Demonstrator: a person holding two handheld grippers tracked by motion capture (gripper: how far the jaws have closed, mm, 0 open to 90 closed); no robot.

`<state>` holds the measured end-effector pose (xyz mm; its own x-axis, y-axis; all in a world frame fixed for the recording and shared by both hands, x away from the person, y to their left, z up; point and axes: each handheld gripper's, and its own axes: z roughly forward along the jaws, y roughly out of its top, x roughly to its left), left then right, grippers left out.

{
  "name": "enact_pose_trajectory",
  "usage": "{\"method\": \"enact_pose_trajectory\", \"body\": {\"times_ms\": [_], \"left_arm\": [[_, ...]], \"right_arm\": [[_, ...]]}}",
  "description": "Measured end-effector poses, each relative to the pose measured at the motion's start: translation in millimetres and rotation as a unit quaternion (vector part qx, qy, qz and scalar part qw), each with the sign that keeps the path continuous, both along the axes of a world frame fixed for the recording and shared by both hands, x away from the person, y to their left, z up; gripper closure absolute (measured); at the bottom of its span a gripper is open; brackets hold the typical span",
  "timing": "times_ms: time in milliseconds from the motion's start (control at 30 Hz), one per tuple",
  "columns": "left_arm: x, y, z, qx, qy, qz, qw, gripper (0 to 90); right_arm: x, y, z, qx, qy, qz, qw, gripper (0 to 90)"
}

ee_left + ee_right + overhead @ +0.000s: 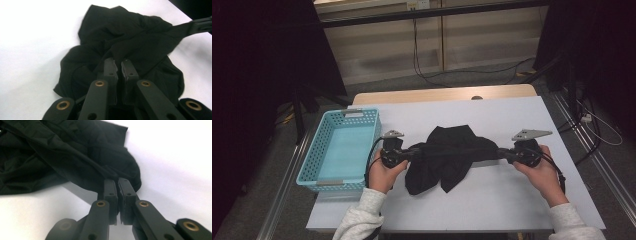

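Both grippers are clamped down on the black cloth [447, 156] — the left gripper [121, 68] has its jaws pinched together on a fold at the cloth's left edge, and the right gripper [118, 184] is pinched the same way on the cloth's right edge. Between the two, the top edge of the cloth is pulled into a taut line while the rest sags in a rumpled heap onto the white table [512, 200]. Left of the cloth sits a light blue basket [319, 155], just beside the left gripper. Both hands come in from below the cloth, one on each side of it, with the grippers pointing inward at each other, roughly level.
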<state>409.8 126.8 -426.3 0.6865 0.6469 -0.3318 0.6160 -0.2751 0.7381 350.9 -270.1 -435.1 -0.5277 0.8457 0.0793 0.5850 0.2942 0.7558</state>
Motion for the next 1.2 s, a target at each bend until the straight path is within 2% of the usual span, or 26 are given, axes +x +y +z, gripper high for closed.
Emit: {"method": "enact_pose_trajectory", "body": {"times_ms": [33, 100, 133, 200, 267, 300, 400, 433, 467, 533, 600, 633, 700, 733, 833, 867, 900, 933, 1100, 1200], "left_arm": [[-3.7, 2.3, -0.1, 0.003, -0.009, -0.007, 0.9999, 83.0], [-5.0, 3.5, 0.1, 0.004, -0.01, -0.008, 0.9999, 82.1], [-8.4, 5.9, -0.3, -0.007, -0.016, -0.009, 0.9998, 76.8], [-9.6, 6.5, -0.5, -0.007, -0.014, -0.012, 0.9998, 62.2], [-13.2, 6.3, -1.2, -0.009, -0.013, -0.014, 0.9998, 53.4], [-17.1, 6.2, -1.7, -0.011, -0.018, -0.017, 0.9996, 49.1], [-19.7, 7.3, -2.5, -0.008, -0.019, -0.019, 0.9996, 39.7], [-20.9, 7.5, -3.2, -0.006, -0.023, -0.023, 0.9995, 39.7], [-23.6, 8.1, -4.3, -0.003, -0.025, -0.026, 0.9994, 33.5], [-26.8, 9.3, -4.4, -0.007, -0.02, -0.03, 0.9993, 29.8], [-28.4, 9.7, -4.6, -0.007, -0.024, -0.032, 0.9992, 27.4], [-30.2, 10.0, -4.4, -0.001, -0.024, -0.036, 0.999, 22.9], [-33.7, 10.1, -5.1, 0.0, -0.027, -0.039, 0.9989, 21.0], [-36.6, 10.1, -7.7, 0.002, -0.026, -0.042, 0.9988, 17.3], [-38.8, 9.5, -12.9, 0.002, -0.013, -0.048, 0.9988, 14.9], [-39.6, 7.1, -19.9, -0.006, -0.004, -0.058, 0.9983, 9.1], [-39.6, 7.1, -19.9, -0.006, -0.004, -0.058, 0.9983, 8.9], [-39.6, 4.7, -25.3, 0.007, -0.011, -0.059, 0.9982, 8.9], [-39.4, 2.2, -33.1, 0.023, -0.014, -0.066, 0.9975, 9.6], [-38.6, 0.9, -37.3, 0.047, -0.031, -0.076, 0.9955, 12.8]], "right_arm": [[-4.5, 0.2, -5.4, -0.003, 0.003, 0.007, 1.0, 86.1], [-7.0, 0.1, -7.8, -0.001, 0.006, 0.009, 0.9999, 86.1], [-12.4, 0.0, -10.9, 0.005, 0.002, 0.011, 0.9999, 86.2], [-17.6, 1.6, -12.5, 0.001, -0.006, 0.01, 0.9999, 86.0], [-20.9, 3.6, -13.0, -0.005, -0.011, 0.01, 0.9999, 86.1], [-27.0, 7.6, -15.0, 0.002, -0.018, 0.017, 0.9997, 86.2], [-31.9, 11.6, -19.0, -0.001, -0.021, 0.024, 0.9995, 86.5], [-31.9, 11.6, -19.0, -0.001, -0.021, 0.024, 0.9995, 86.5], [-32.3, 11.3, -18.7, -0.001, -0.022, 0.023, 0.9995, 86.5], [-32.9, 10.4, -18.0, 0.001, -0.024, 0.018, 0.9996, 86.4], [-33.4, 10.4, -17.9, 0.001, -0.025, 0.016, 0.9996, 86.5], [-34.3, 11.0, -17.7, 0.004, -0.027, 0.02, 0.9994, 86.5], [-34.9, 11.4, -17.4, 0.004, -0.027, 0.022, 0.9994, 86.4], [-35.8, 12.6, -16.8, 0.004, -0.027, 0.022, 0.9994, 86.5], [-36.2, 13.5, -16.9, 0.004, -0.026, 0.022, 0.9994, 86.3], [-36.1, 13.9, -17.8, 0.005, -0.025, 0.022, 0.9994, 86.1], [-36.1, 13.9, -17.8, 0.005, -0.025, 0.022, 0.9994, 86.1], [-36.5, 14.9, -18.3, 0.005, -0.026, 0.023, 0.9994, 85.9], [-37.2, 15.0, -17.8, 0.005, -0.025, 0.025, 0.9994, 85.6], [-37.1, 14.6, -17.9, 0.005, -0.027, 0.026, 0.9993, 85.5]]}}
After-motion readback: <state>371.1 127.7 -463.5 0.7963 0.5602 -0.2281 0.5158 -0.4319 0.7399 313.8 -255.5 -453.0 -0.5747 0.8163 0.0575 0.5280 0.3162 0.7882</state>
